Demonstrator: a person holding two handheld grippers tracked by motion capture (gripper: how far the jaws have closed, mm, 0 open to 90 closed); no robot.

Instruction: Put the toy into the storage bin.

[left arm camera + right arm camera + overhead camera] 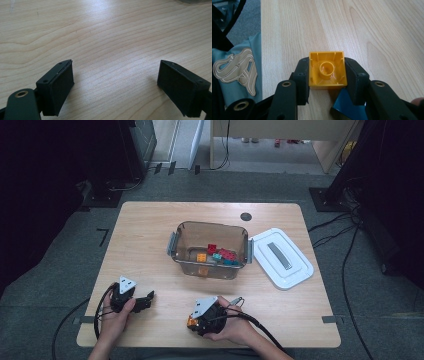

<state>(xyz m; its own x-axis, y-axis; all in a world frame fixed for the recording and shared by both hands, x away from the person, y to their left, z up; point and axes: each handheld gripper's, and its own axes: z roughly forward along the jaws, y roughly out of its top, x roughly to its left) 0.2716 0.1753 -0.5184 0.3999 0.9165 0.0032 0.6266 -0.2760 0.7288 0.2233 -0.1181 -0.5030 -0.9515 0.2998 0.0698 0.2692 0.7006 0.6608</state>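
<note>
On the wooden table (150,230), near its front edge, the left gripper (148,297) rests with jaws spread wide and nothing between them. Just right of it along that edge, the right gripper (327,75) clamps a yellow block (327,70), hollow underside facing the camera, with a blue piece (347,105) lying beneath it.
</note>
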